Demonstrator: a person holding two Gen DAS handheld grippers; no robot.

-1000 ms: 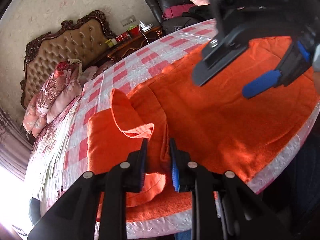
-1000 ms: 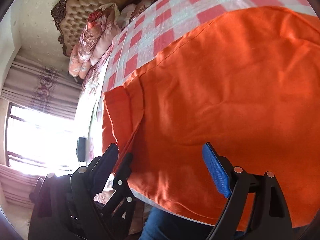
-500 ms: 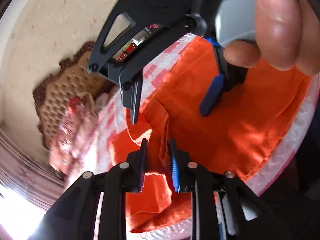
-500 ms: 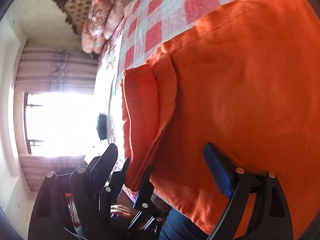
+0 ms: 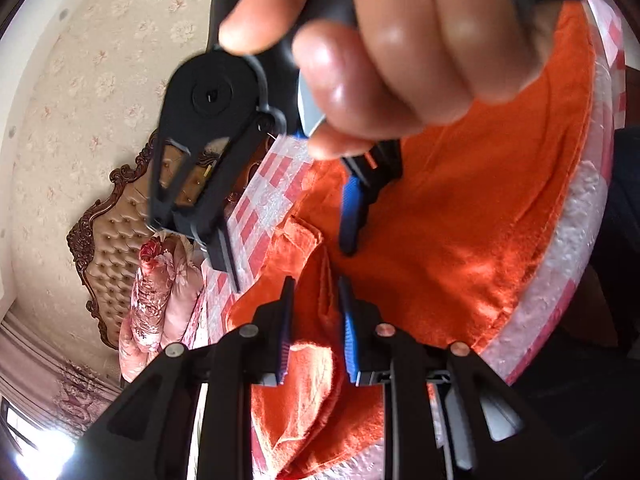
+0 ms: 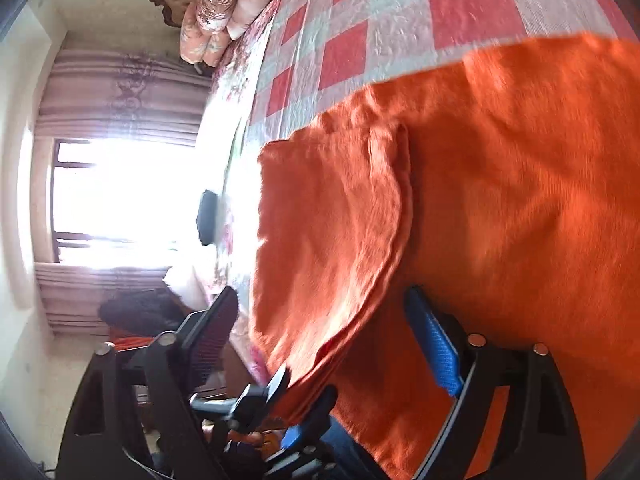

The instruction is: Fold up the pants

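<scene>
While we read progress from how the cloth lies, these lines are our judgement.

Where the pants lie: the orange pants (image 6: 500,200) are spread on the checked bedspread (image 6: 348,52) at the near edge of the bed.

Done so far: we see one end doubled back as a flap (image 6: 332,232) over the rest; a first fold looks begun, not laid flat.

Left tool (image 5: 314,320): clenched on a bunched ridge of the pants.

Right tool (image 6: 324,312): released, jaws wide and just narrowing a little; the flap's edge hangs between them, unpinched.

Person's hand (image 5: 400,40): wraps the right tool's handle.

Left to do: we judge the flap needs carrying over and smoothing, then further folds.

Writing: we can read no brand, label or text.
</scene>
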